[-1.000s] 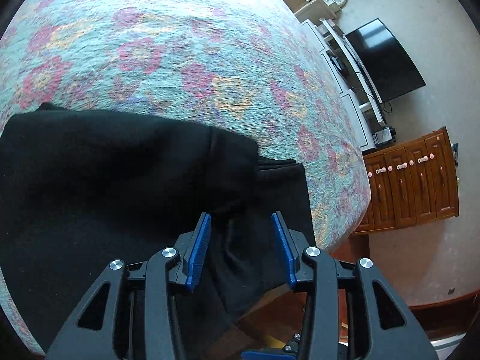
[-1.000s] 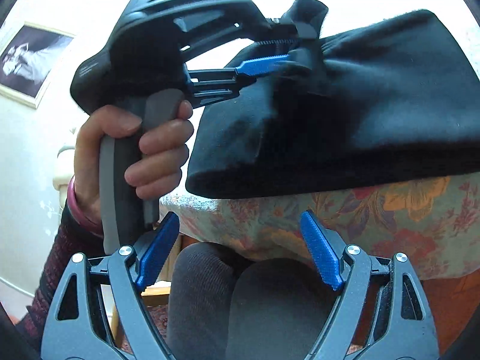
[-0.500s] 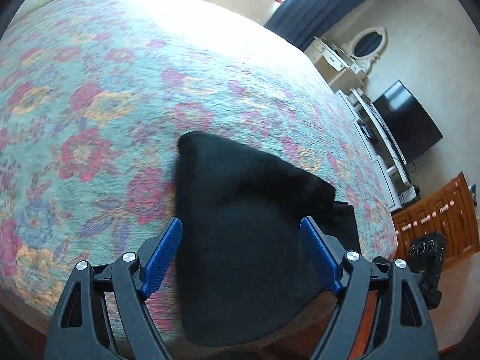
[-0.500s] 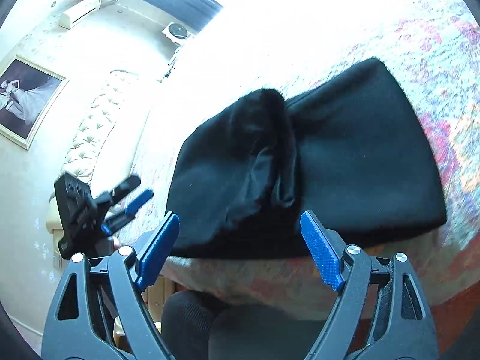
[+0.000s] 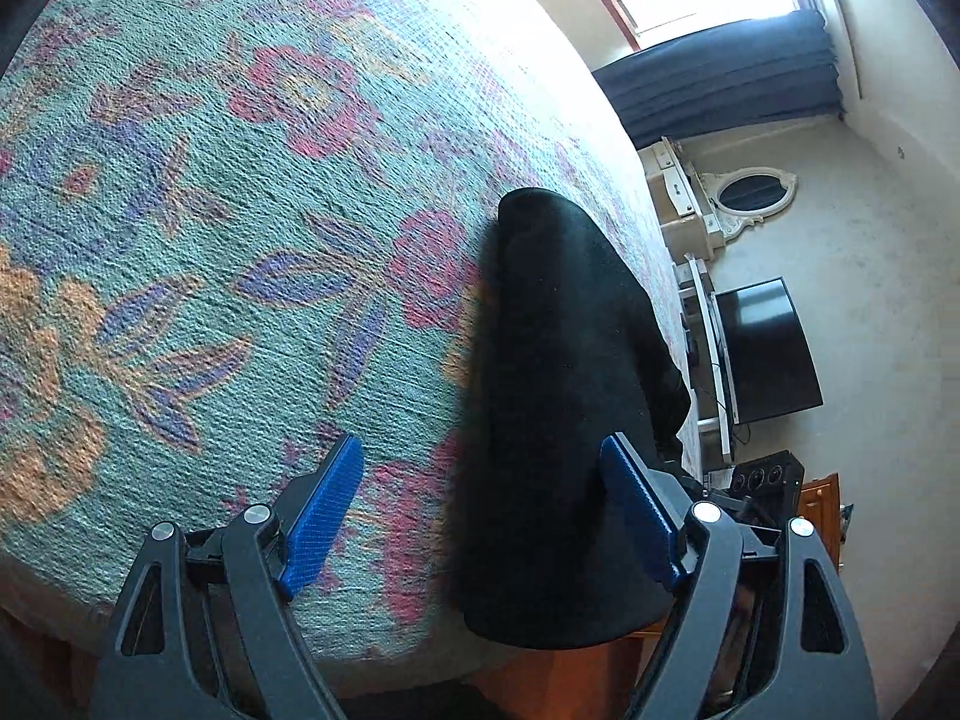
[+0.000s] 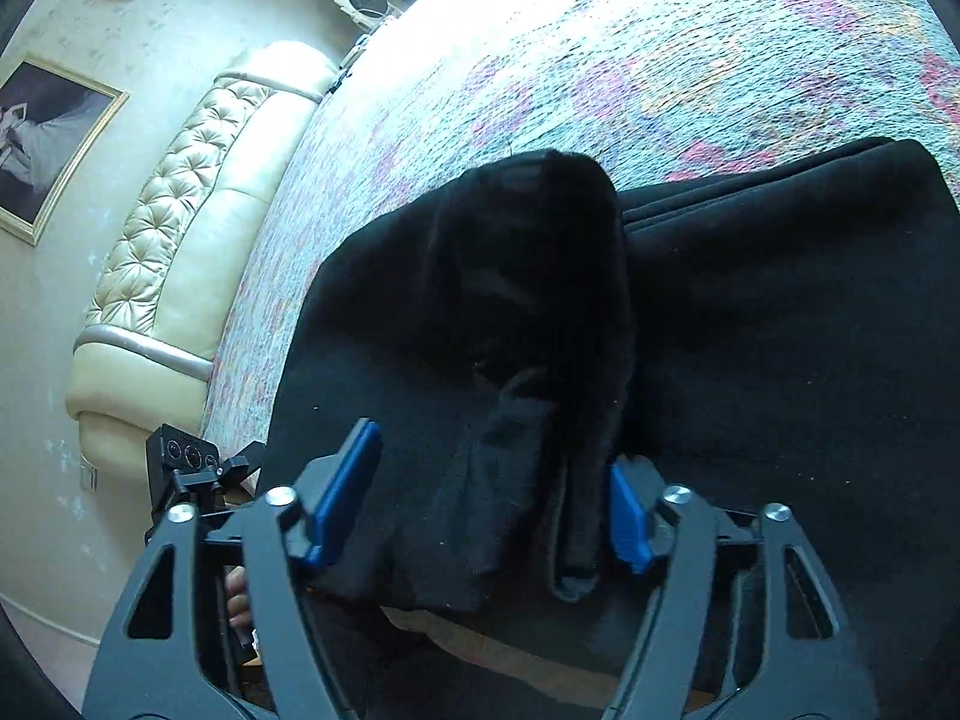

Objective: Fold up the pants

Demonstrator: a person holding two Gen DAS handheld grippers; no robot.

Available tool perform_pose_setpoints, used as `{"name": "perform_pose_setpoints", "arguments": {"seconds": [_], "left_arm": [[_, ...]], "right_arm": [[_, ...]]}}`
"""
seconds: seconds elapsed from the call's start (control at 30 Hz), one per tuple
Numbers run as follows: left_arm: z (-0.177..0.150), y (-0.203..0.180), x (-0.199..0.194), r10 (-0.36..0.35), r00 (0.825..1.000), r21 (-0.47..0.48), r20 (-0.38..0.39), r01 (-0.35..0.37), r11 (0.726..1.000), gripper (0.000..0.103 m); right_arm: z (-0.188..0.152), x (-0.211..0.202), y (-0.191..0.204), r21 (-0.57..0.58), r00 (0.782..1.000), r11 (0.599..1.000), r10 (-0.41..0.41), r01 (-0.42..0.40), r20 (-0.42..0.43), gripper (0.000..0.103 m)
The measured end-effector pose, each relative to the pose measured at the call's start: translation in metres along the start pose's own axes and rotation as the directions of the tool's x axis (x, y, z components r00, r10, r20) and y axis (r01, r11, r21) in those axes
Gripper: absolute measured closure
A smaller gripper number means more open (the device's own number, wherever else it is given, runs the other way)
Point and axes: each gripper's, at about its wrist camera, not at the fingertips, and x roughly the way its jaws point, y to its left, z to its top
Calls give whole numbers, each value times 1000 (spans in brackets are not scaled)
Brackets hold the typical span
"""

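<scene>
Pants [image 6: 750,330] bunch between the right gripper [image 6: 486,504], jaws just closing, not pinching. Left gripper [image 5: 480,510] gapes empty, farther off.

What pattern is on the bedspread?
Teal bedspread with pink, orange and blue flowers; clearest in left wrist view.

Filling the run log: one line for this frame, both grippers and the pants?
pants: black, bunched at bedspread edge | left gripper: open, empty | right gripper: jaws just been closing, pants fold between
</scene>
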Motion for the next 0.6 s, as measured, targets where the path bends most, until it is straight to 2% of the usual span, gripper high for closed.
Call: {"name": "perform_pose_setpoints", "arguments": {"seconds": [0.07, 0.17, 0.43, 0.6], "left_arm": [[-1, 0, 0, -7, 1000, 12, 4, 7, 1000, 22], [-2, -2, 1, -11, 1000, 30, -4, 11, 999, 20], [-5, -21, 11, -55, 997, 17, -48, 56, 998, 20], [-8, -45, 25, -63, 995, 66, -79, 68, 995, 20]], "right_arm": [[0, 2, 2, -18, 1000, 999, -28, 28, 3, 73], [-1, -7, 6, -20, 999, 1000, -4, 5, 35, 85], [4, -68, 39, -157, 978, 984, -51, 84, 201, 89], [3, -105, 23, -147, 959, 976, -120, 161, 255, 91]]}}
